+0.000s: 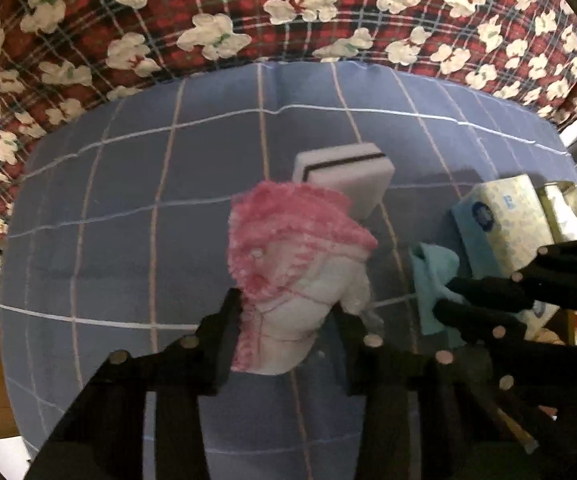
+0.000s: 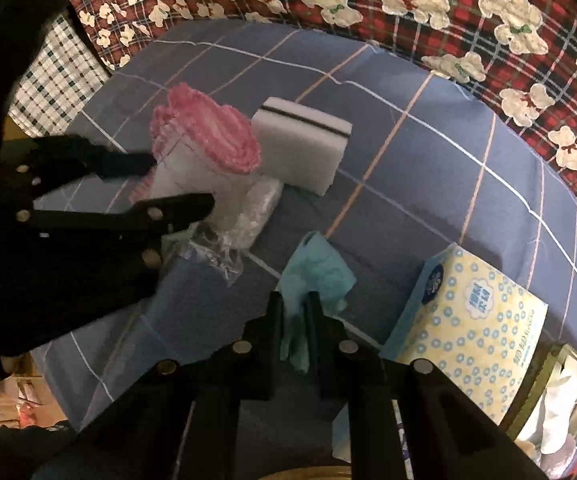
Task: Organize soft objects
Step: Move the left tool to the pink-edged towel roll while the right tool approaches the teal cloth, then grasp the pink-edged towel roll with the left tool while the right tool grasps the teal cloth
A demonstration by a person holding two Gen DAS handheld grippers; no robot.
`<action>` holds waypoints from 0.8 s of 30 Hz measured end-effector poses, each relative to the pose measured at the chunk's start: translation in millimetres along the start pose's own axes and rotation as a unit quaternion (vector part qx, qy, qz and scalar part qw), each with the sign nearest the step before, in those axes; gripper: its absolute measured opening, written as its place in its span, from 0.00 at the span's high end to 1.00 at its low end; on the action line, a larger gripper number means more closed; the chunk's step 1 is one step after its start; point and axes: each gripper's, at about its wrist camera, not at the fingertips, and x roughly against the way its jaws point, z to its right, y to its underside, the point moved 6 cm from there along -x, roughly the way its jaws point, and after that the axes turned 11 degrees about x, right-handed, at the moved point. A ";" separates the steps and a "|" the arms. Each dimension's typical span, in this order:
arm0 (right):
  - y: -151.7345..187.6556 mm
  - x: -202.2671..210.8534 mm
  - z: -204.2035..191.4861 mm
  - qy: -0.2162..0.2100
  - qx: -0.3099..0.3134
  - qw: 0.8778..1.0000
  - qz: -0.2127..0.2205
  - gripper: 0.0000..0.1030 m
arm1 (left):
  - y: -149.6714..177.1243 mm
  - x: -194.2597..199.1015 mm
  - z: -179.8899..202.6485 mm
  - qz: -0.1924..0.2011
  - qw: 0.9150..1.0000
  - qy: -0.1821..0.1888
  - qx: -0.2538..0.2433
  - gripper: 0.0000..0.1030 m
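My left gripper (image 1: 288, 308) is shut on a pink-and-white frilly cloth bundle (image 1: 292, 248), held above the blue checked sheet (image 1: 128, 200); the bundle also shows in the right wrist view (image 2: 208, 140), with a clear plastic wrapper (image 2: 248, 212) hanging below it. My right gripper (image 2: 294, 312) is shut on a teal cloth (image 2: 316, 272), which also shows in the left wrist view (image 1: 434, 276). A white sponge (image 1: 348, 176) with a dark stripe lies behind the bundle, also visible in the right wrist view (image 2: 304, 144).
A yellow-and-blue tissue pack (image 2: 472, 316) lies at the right, with a tin holding white cloth (image 2: 560, 396) beside it. A red plaid flowered blanket (image 1: 248, 12) runs along the back. A green checked cloth (image 2: 56, 80) lies at the far left.
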 end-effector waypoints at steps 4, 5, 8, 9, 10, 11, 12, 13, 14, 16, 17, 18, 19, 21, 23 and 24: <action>-1.1 4.8 -6.7 0.002 0.003 1.000 0.008 0.88 | 0.6 8.9 -5.7 0.002 1.000 0.013 0.017 0.73; -1.8 5.6 -8.7 0.003 0.002 1.000 0.010 0.88 | 0.7 13.6 -8.2 0.006 1.000 0.015 0.024 0.73; -2.8 9.7 -10.1 0.004 0.003 1.000 0.017 0.88 | 1.9 26.4 -13.1 0.017 0.999 0.018 0.040 0.73; -4.2 11.1 -11.2 0.004 0.003 1.000 0.020 0.88 | 2.2 31.7 -14.9 0.021 0.998 0.020 0.046 0.73; -6.6 12.1 -13.0 0.005 0.003 1.000 0.023 0.88 | 2.9 36.7 -16.3 0.024 0.998 0.022 0.052 0.73; -6.5 14.8 -13.3 0.006 0.003 1.000 0.026 0.88 | 2.5 39.2 -17.8 0.026 0.998 0.024 0.055 0.73; -6.6 16.0 -13.2 0.006 0.003 1.000 0.028 0.88 | 2.8 42.9 -19.3 0.028 0.998 0.026 0.059 0.73; -6.8 17.9 -13.1 0.004 0.001 1.000 0.030 0.88 | 3.7 45.7 -19.6 0.029 0.997 0.026 0.063 0.73; -6.8 19.6 -13.6 0.004 0.001 0.999 0.032 0.88 | 5.4 48.1 -19.9 0.028 0.997 0.030 0.068 0.73; -6.1 22.8 -14.1 0.005 0.000 0.999 0.036 0.88 | 8.0 51.6 -19.0 0.027 0.996 0.033 0.073 0.73; -5.9 24.4 -14.8 0.005 0.001 0.999 0.038 0.88 | 9.8 53.7 -17.5 0.026 0.996 0.034 0.074 0.73; -5.7 25.9 -15.5 0.006 0.001 0.999 0.040 0.88 | 11.4 56.1 -15.5 0.027 0.996 0.035 0.074 0.73; -5.5 27.7 -16.4 0.007 0.002 0.999 0.042 0.88 | 13.0 58.2 -13.3 0.027 0.996 0.036 0.073 0.73; -4.9 32.1 -18.7 0.007 0.003 0.999 0.047 0.88 | 16.0 62.7 -8.4 0.029 0.996 0.039 0.072 0.73; -3.5 35.5 -20.0 0.009 0.001 0.999 0.049 0.88 | 18.7 66.1 -5.2 0.030 0.996 0.041 0.072 0.73; -2.9 38.0 -20.9 0.010 0.001 0.999 0.052 0.88 | 19.5 67.4 -3.7 0.031 0.996 0.042 0.072 0.73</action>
